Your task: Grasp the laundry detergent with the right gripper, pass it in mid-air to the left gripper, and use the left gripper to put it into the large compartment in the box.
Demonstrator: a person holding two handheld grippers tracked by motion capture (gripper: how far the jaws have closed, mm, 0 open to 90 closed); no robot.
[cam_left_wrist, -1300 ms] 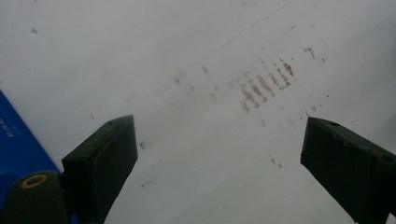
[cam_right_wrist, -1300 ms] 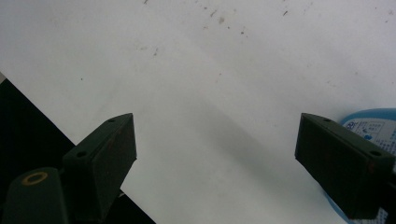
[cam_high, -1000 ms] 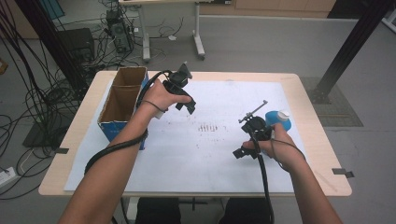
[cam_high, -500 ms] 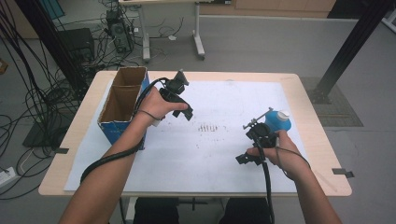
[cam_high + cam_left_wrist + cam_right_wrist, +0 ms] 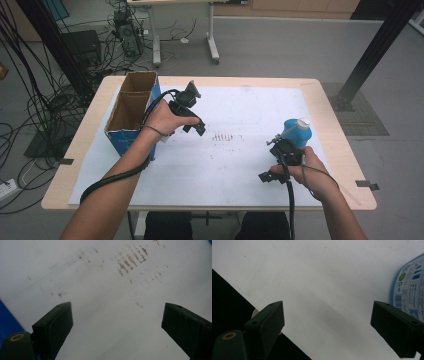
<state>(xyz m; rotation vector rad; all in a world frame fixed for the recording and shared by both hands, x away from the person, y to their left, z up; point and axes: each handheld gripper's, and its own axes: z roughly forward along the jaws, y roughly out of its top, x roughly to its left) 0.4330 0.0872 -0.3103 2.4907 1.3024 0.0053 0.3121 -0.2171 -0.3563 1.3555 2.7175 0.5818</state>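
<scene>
Approaching the blue plastic bottle (image 5: 296,132) at right-centre, the right gripper (image 5: 327,320) is holding its jaws apart; centre them first.

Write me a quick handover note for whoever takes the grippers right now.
Left gripper: open, empty, over the white sheet beside the cardboard box.
Right gripper: open, empty, near the blue bottle, which stands on the sheet's right side; the label sits just off its right jaw.
Done: nothing gripped yet.
Left: likely grasp the bottle; box compartments look empty.
</scene>
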